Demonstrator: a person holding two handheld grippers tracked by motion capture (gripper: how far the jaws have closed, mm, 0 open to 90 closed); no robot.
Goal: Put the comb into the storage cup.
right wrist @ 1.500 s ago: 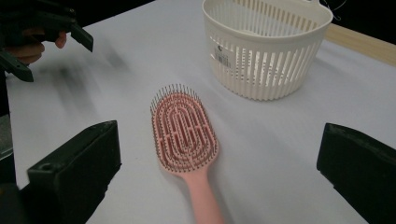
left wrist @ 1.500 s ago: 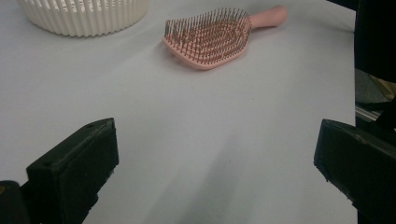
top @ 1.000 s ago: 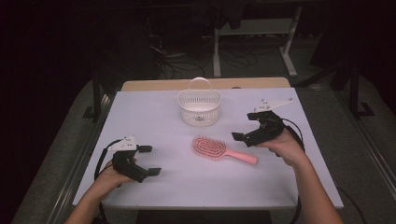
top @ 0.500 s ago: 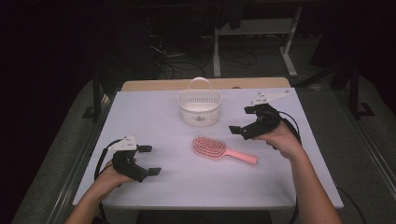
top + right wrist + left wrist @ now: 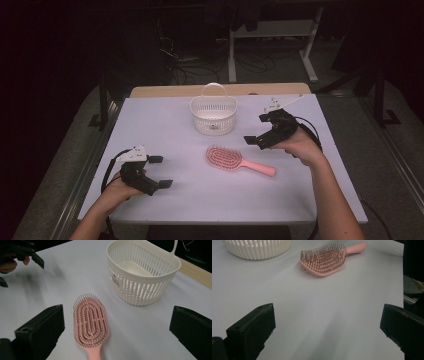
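We hold right gripper (image 5: pixel 259 141) above hairbrush (image 5: pixel 238 160), jaws spread wide, lined up to grasp it. Hairbrush lies mid-table, bristles up, handle toward right edge. Basket (image 5: pixel 213 114) near far edge, likely destination. Left gripper (image 5: pixel 160 171) rests near left front corner, jaws spread, empty.

A white slatted basket (image 5: pixel 213 115) with a looped handle stands upright toward the far middle of the pale surface (image 5: pixel 165 120), its inside bare and a small label on its wall. Behind the far edge runs a strip of bare wood (image 5: pixel 165 91). Beyond that, in the dark, cables (image 5: pixel 200 60) trail over the floor beside a pale metal stand (image 5: pixel 272 35) on splayed feet.
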